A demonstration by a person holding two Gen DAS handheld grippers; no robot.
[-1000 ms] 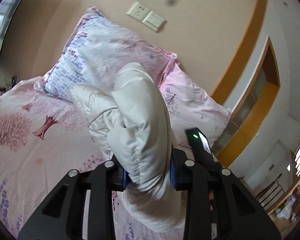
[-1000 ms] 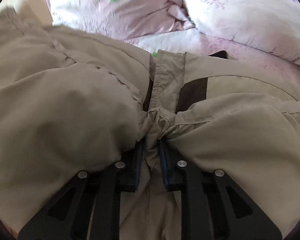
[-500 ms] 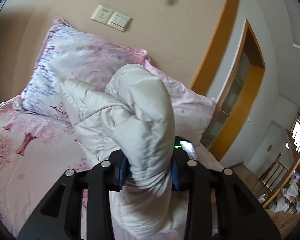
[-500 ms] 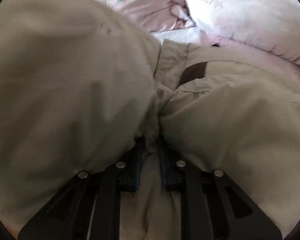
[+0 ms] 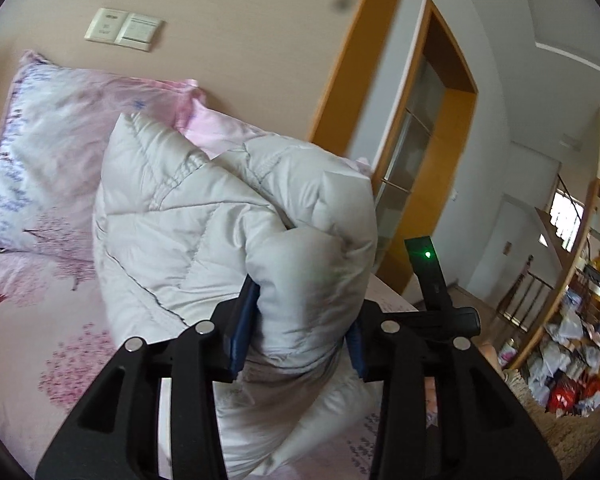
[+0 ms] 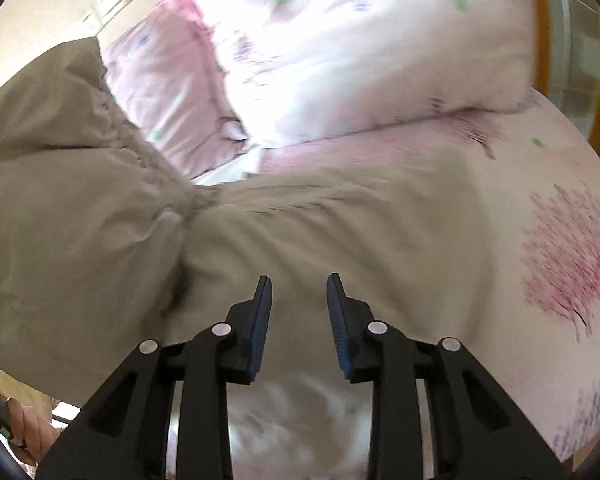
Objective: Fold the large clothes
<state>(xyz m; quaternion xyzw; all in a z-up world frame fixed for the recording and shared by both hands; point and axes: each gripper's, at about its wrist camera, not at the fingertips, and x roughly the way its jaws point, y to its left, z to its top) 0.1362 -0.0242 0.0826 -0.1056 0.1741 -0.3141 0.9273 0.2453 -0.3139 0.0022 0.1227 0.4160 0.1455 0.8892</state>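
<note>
**Jacket half lifted, right side let go**

While the puffy jacket [image 5: 236,240] is bunched over the bed [image 5: 32,336], one thick padded fold stands up between the left gripper [image 5: 300,328] fingers. Both blue pads press into the fold, so it is grasped, though the jaws are easing apart. Judged reason for the high hold: lifting that edge clear so it can be carried over the rest of the garment.

Right wrist view: the jacket [image 6: 300,232] lies spread and rumpled on the sheet, one part heaped at the left. The right gripper [image 6: 298,316] hangs above it, jaws opening, nothing between the pads; released. Likely it has set its portion down as the base layer.

Two pillows [image 6: 340,60] sit just beyond the jacket at the wall. A person's fingers [image 6: 28,428] show at the lower left edge.

Fold not yet complete; the surface is lumpy.
</note>
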